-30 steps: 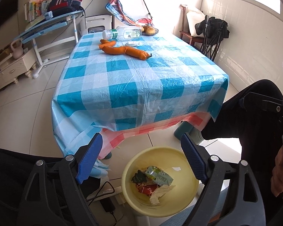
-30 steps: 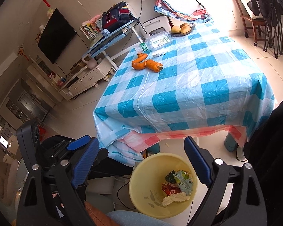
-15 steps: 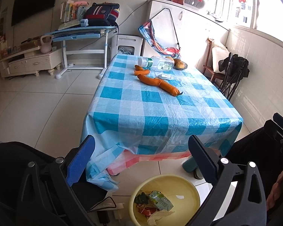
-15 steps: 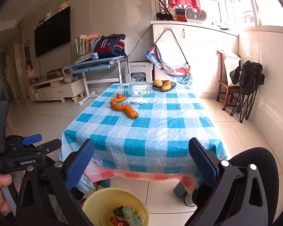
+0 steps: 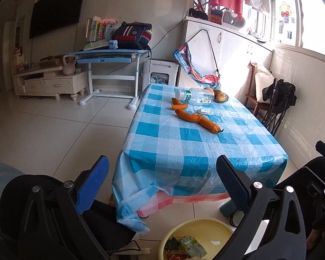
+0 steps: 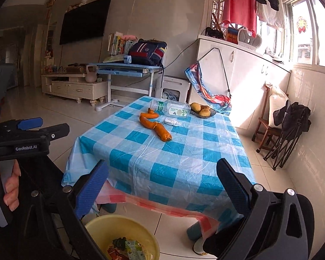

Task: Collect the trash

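Nearest the cameras, the left gripper point(image 5: 162, 177) is held level, facing the table point(image 5: 197, 149), its blue-padded fingers point(image 5: 93, 184) spread wide with nothing between them. The right gripper point(image 6: 162, 179) is posed the same way, jaws spread wide and bare, aimed along the table's length. In the right wrist view the person's left hand point(image 6: 6, 186) wraps the handle of the left gripper, off the table's near left corner, fingers curled around the grip.

On the floor just in front of the table's near edge, below both grippers, stands a yellow bucket point(image 5: 203, 229). Trash point(image 5: 190, 249) already lies in it: a green carton and crumpled wrappers point(image 6: 127, 247).

The table wears a blue-and-white checked cloth point(image 6: 173, 158) hanging over its near edge. Past the table's middle lie long orange carrots point(image 5: 197, 119), one behind another, and just beside them a small crumpled white wrapper point(image 5: 203, 111). Behind these a clear plastic bottle point(image 5: 195, 96) lies on its side with a green label, and at the table's far end sits a dish of fruit point(image 6: 202, 110).

Beyond the table's far left corner stands a blue desk point(image 5: 110, 56) carrying a backpack point(image 5: 133, 35).
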Demonstrator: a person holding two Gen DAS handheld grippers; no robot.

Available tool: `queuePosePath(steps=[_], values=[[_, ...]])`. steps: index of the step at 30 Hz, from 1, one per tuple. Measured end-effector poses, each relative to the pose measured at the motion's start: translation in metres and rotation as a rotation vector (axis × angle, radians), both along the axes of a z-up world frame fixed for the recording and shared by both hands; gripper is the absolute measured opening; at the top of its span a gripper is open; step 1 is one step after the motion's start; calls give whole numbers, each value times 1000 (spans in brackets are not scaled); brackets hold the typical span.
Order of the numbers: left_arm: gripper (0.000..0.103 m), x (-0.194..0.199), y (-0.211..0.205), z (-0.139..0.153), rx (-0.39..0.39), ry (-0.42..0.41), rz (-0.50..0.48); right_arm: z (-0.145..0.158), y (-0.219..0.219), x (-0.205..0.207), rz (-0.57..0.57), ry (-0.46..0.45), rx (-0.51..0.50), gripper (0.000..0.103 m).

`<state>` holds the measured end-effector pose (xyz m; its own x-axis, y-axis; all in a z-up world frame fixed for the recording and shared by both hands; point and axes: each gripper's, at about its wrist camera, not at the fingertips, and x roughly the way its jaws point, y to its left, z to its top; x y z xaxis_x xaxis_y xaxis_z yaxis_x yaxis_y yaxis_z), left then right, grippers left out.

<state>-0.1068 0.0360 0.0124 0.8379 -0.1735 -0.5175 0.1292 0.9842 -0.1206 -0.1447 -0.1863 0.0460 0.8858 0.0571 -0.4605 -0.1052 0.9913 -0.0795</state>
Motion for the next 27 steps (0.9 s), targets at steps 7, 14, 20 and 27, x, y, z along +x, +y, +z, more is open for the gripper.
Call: queuePosePath(steps=[7, 14, 20, 27], values=[[96, 0, -1, -2, 10, 3, -7, -8, 5, 9, 70, 49, 19, 96], [96, 3, -1, -5, 22, 23, 9, -15, 3, 22, 71, 124, 71, 96], [96, 8, 4, -8, 12, 49, 21, -22, 11, 35, 95, 148, 86, 96], [96, 20, 2, -9, 24, 68, 21, -30, 15, 51, 113, 179, 99, 96]])
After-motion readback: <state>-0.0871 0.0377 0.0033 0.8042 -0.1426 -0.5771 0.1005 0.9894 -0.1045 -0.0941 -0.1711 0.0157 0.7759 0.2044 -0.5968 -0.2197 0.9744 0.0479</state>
